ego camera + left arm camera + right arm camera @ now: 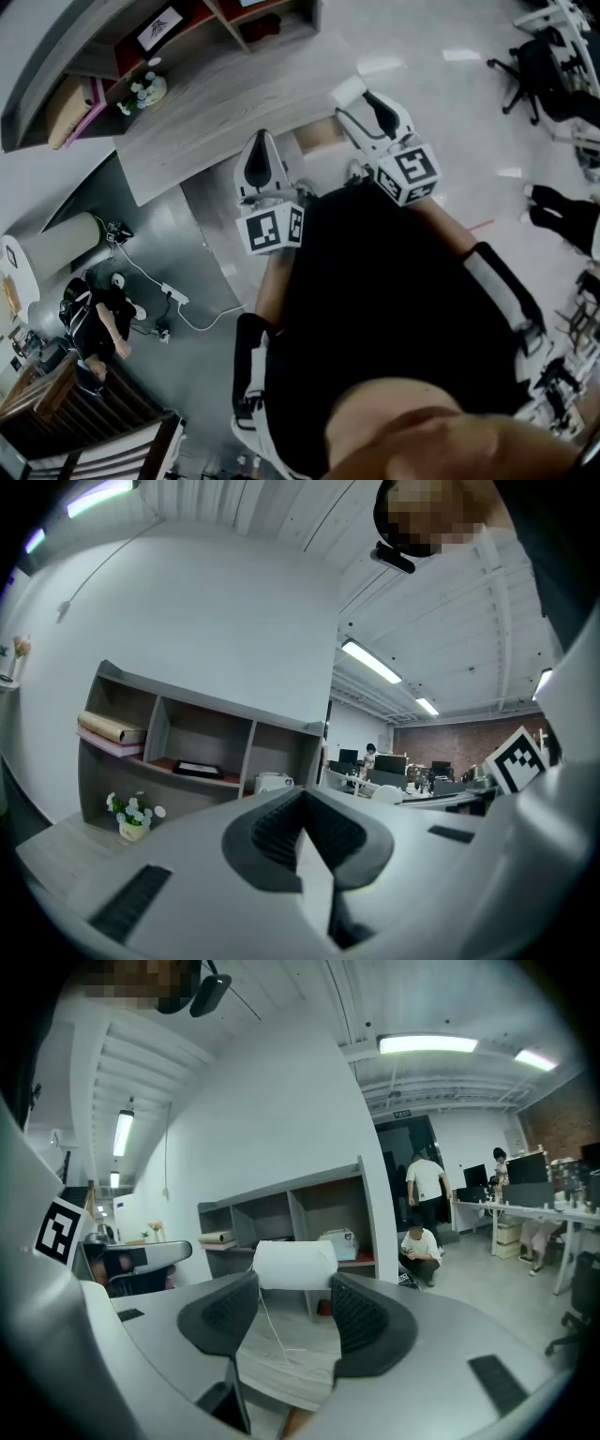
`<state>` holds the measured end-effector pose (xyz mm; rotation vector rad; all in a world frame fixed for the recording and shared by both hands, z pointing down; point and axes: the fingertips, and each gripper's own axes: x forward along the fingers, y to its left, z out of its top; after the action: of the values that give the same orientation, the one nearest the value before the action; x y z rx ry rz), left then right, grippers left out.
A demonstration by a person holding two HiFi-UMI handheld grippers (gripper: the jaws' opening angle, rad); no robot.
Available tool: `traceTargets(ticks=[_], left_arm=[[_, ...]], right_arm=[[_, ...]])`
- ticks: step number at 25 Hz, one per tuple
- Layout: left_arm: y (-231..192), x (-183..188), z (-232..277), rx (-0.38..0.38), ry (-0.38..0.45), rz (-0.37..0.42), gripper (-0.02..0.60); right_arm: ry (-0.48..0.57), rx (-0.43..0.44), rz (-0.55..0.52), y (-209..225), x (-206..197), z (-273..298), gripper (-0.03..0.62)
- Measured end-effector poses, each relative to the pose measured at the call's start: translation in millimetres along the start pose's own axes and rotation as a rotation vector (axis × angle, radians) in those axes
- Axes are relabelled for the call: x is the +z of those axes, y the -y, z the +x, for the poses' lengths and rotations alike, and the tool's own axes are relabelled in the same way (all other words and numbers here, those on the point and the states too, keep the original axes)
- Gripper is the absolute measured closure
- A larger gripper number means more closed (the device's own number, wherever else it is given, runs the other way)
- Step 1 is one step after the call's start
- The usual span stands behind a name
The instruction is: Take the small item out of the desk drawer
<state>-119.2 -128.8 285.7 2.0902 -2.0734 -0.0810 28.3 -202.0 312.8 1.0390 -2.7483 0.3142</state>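
Right gripper view: the right claw [294, 1292] pinches a smooth white cylindrical roll [295, 1262] at twelve o'clock. The left claw [302, 808] is pressed together, empty.

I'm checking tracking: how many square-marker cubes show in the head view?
2. One marker cube sits on the left gripper near the centre. The other sits on the right gripper, up and right, which holds a white roll. None seems hidden.

white item [295, 1265], pale grey wood-grain desk [234, 112]
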Motion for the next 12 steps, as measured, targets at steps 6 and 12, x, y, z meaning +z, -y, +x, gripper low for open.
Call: traceTargets(ticks=[6, 12], left_arm=[[3.9, -2.9, -0.1, -0.001, 0.002, 0.005, 0.583], [7.3, -7.8, 1.8, -0.009, -0.008, 0.001, 0.583]], right_arm=[[0.036, 0.026, -0.009, -10.9, 6.3, -14.0, 0.35], [0.044, 0.05, -0.021, -19.9, 4.4, -14.0, 0.352]])
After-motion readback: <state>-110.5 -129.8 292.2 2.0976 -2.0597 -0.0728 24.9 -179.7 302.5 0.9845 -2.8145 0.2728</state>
